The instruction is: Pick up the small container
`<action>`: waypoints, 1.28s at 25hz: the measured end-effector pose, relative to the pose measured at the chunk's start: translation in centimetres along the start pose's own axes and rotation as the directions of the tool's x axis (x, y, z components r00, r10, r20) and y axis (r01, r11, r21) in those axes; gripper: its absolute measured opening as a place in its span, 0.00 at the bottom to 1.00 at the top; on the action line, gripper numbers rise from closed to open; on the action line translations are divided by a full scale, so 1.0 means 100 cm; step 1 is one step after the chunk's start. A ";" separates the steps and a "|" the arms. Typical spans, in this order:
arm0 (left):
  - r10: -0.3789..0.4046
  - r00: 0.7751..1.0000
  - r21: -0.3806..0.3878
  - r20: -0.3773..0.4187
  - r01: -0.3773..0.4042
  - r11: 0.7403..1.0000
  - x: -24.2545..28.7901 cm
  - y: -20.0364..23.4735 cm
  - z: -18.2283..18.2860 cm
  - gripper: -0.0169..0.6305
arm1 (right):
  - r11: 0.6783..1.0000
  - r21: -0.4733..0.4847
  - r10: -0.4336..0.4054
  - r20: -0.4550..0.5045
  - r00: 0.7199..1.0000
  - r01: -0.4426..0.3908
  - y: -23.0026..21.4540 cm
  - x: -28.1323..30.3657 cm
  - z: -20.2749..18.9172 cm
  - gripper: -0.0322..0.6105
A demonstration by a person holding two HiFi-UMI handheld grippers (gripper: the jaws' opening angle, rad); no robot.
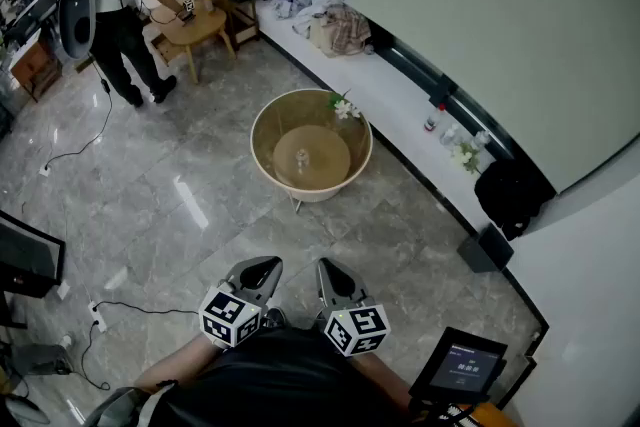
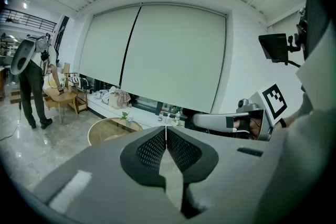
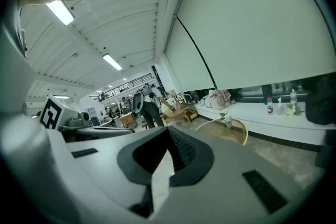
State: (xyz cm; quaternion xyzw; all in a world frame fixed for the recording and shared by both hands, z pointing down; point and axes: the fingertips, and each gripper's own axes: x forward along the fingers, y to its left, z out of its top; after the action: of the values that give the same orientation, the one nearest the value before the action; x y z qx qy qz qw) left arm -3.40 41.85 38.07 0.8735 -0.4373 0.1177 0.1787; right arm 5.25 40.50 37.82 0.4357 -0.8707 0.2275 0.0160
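My left gripper (image 1: 264, 266) and right gripper (image 1: 329, 268) are held side by side close to my body, above the grey stone floor, each with nothing between its jaws. In the left gripper view the dark ribbed pads (image 2: 152, 148) meet at their tips, and my left gripper (image 2: 166, 129) is shut. My right gripper (image 3: 167, 128) also looks shut, tips together. Ahead stands a round tan table (image 1: 263, 133) with a small pale object (image 1: 301, 158) at its middle, too small to make out. A little vase of white flowers (image 1: 345, 107) sits at its far rim.
A long white ledge (image 1: 400, 110) along the wall carries bottles (image 1: 434, 120), clothes (image 1: 335, 25) and a black bag (image 1: 510, 193). A person (image 1: 120, 25) stands at the far left by a wooden table (image 1: 195, 30). Cables (image 1: 130, 307) lie on the floor to my left.
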 end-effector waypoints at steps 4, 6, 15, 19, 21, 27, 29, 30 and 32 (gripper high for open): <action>0.002 1.000 -0.006 0.000 -0.002 1.000 0.001 -0.002 0.000 0.04 | 1.000 -0.005 0.011 -0.010 1.000 -0.011 0.000 0.001 0.000 0.04; 0.005 1.000 -0.011 -0.002 -0.006 1.000 0.004 -0.004 0.000 0.04 | 1.000 -0.006 0.017 -0.016 1.000 -0.018 -0.002 0.000 0.001 0.04; 0.024 1.000 -0.025 -0.004 -0.024 0.999 0.024 -0.018 0.002 0.04 | 0.999 0.019 0.039 -0.008 0.999 -0.039 -0.025 -0.009 0.006 0.04; 0.042 0.999 -0.039 0.003 -0.041 0.998 0.034 -0.027 0.001 0.04 | 0.999 0.007 0.050 0.002 0.999 -0.050 -0.038 -0.017 0.011 0.04; 0.050 0.999 -0.049 0.007 -0.050 0.998 0.036 -0.032 0.000 0.04 | 0.999 0.005 0.048 -0.002 0.999 -0.048 -0.043 -0.021 0.010 0.04; 0.065 0.998 -0.074 -0.006 -0.065 0.995 0.035 -0.037 -0.010 0.04 | 0.999 0.024 0.035 -0.024 0.999 -0.034 -0.054 -0.028 0.003 0.04; 0.071 0.997 -0.084 -0.006 -0.071 0.994 0.034 -0.034 -0.010 0.04 | 0.999 0.025 0.034 -0.033 0.999 -0.033 -0.053 -0.026 0.002 0.04; 0.071 0.997 -0.089 -0.008 -0.072 0.993 0.035 -0.032 -0.011 0.04 | 0.999 0.024 0.035 -0.039 0.999 -0.034 -0.053 -0.024 0.000 0.04; 0.067 0.998 -0.096 -0.015 -0.068 0.993 0.041 -0.026 -0.013 0.04 | 0.999 0.019 0.035 -0.052 0.998 -0.034 -0.054 -0.016 -0.002 0.04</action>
State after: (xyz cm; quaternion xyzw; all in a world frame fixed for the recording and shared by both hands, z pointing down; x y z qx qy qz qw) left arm 1.04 40.88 40.18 0.8478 -0.4708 0.1074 0.2193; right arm 10.37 38.94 39.69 0.4148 -0.8752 0.2469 0.0309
